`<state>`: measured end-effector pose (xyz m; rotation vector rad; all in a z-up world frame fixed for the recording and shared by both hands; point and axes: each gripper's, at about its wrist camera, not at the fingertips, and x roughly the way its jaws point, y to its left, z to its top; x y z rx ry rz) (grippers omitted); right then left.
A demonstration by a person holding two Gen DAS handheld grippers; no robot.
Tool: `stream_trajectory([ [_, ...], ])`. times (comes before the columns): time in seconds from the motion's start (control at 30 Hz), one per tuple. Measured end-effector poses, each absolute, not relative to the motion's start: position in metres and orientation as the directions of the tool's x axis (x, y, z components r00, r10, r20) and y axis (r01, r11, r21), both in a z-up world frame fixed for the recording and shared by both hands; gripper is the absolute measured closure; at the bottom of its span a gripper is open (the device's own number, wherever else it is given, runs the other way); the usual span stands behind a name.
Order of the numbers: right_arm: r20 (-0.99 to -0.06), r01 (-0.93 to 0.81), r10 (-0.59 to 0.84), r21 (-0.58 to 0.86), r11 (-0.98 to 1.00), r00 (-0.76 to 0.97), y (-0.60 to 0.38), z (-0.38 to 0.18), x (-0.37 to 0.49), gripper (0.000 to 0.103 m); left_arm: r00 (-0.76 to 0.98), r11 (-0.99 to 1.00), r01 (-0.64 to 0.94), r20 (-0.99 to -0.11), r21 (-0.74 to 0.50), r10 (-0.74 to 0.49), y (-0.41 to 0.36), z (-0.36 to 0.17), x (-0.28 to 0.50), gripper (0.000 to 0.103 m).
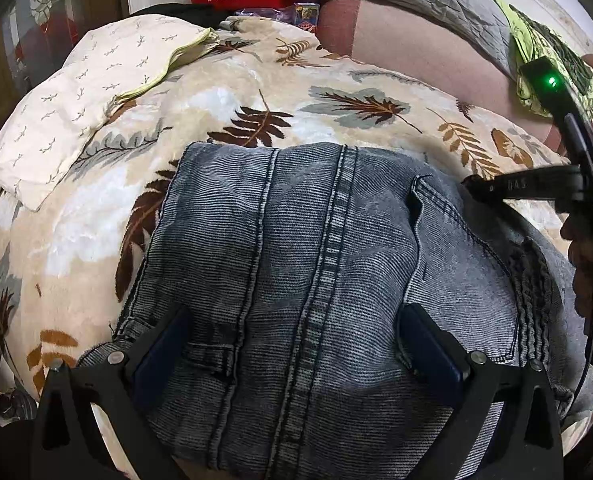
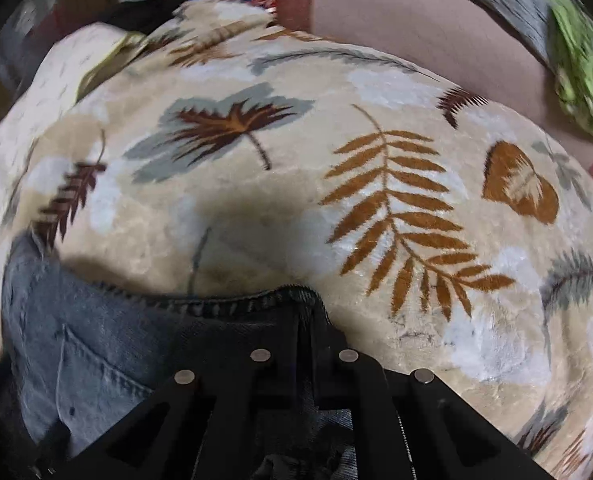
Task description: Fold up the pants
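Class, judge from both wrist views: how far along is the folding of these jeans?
Done: the jeans lie as a compact layered block on the leaf-print blanket. In hand: the right gripper has its jaws closed on the denim's edge; the left gripper is open over the denim. Left: releasing; whether another fold is needed, I cannot tell.

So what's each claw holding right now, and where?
Right claw pinches the jeans at their stitched edge. Left claw is open, holding nothing.
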<state>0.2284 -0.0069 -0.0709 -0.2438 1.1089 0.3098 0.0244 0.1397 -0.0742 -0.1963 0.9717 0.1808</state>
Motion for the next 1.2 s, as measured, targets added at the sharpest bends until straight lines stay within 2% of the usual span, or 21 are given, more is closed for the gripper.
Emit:
stream_trajectory([
  [0.03, -0.898, -0.354, 0.130, -0.030, 0.935, 0.419, -0.010, -0.067, 0.227, 0.089, 0.553, 0.968, -0.238, -0.831, -0.084, 0.063, 0.140, -0.074, 0.024, 0.000],
  [0.2, -0.867, -0.330, 0.219, 0.067, 0.942, 0.447, -0.033, -0.027, 0.201, 0.082, 0.597, 0.958, -0.258, -0.800, -0.122, 0.059, 0.148, -0.052, 0.008, 0.000],
  [0.3, -0.852, -0.344, 0.330, 0.191, 0.919, 0.407, -0.038, -0.011, 0.173, 0.079, 0.645, 0.950, -0.286, -0.759, -0.128, 0.093, 0.153, -0.031, -0.010, 0.000],
  [0.37, -0.857, -0.377, 0.368, 0.227, 0.898, 0.360, -0.029, -0.017, 0.158, 0.078, 0.621, 0.949, -0.296, -0.777, -0.105, 0.107, 0.154, -0.035, -0.013, 0.000],
  [0.43, -0.878, -0.412, 0.364, 0.221, 0.884, 0.311, -0.013, -0.036, 0.151, 0.075, 0.525, 0.951, -0.302, -0.844, -0.066, 0.109, 0.155, -0.057, -0.001, 0.000],
  [0.47, -0.895, -0.414, 0.343, 0.207, 0.886, 0.285, -0.007, -0.051, 0.151, 0.064, 0.468, 0.952, -0.301, -0.878, -0.055, 0.097, 0.157, -0.071, 0.005, 0.000],
  [0.5, -0.926, -0.408, 0.295, 0.181, 0.895, 0.236, -0.001, -0.071, 0.156, 0.055, 0.473, 0.952, -0.302, -0.875, -0.052, 0.102, 0.156, -0.072, 0.004, 0.000],
  [0.53, -0.934, -0.402, 0.276, 0.168, 0.900, 0.227, 0.002, -0.082, 0.159, 0.055, 0.484, 0.953, -0.299, -0.867, -0.041, 0.114, 0.154, -0.065, 0.002, 0.000],
  [0.7, -0.886, -0.425, 0.327, 0.171, 0.889, 0.328, 0.005, -0.035, 0.152, 0.053, 0.554, 0.962, -0.273, -0.822, -0.029, 0.132, 0.151, -0.034, -0.011, 0.000],
  [0.8, -0.870, -0.402, 0.355, 0.206, 0.892, 0.343, 0.004, -0.035, 0.158, 0.035, 0.481, 0.958, -0.288, -0.867, -0.011, 0.134, 0.155, -0.055, -0.002, 0.000],
  [0.9, -0.935, -0.396, 0.250, 0.136, 0.908, 0.253, 0.016, -0.081, 0.172, 0.033, 0.458, 0.958, -0.286, -0.881, -0.022, 0.116, 0.158, -0.069, 0.001, 0.000],
  [0.93, -0.926, -0.400, 0.253, 0.128, 0.908, 0.279, 0.017, -0.080, 0.169, 0.033, 0.459, 0.960, -0.281, -0.880, -0.014, 0.121, 0.157, -0.066, 0.000, 0.000],
  [1.03, -0.904, -0.415, 0.320, 0.185, 0.891, 0.284, 0.018, -0.057, 0.163, 0.033, 0.481, 0.962, -0.273, -0.866, 0.001, 0.138, 0.157, -0.055, -0.001, 0.000],
  [1.13, -0.872, -0.440, 0.351, 0.181, 0.879, 0.342, 0.020, -0.025, 0.162, 0.033, 0.506, 0.958, -0.288, -0.852, -0.021, 0.133, 0.160, -0.052, -0.004, 0.000],
  [1.2, -0.862, -0.470, 0.403, 0.231, 0.852, 0.308, 0.026, -0.016, 0.166, 0.033, 0.488, 0.958, -0.283, -0.866, -0.037, 0.111, 0.163, -0.059, -0.003, 0.000],
])
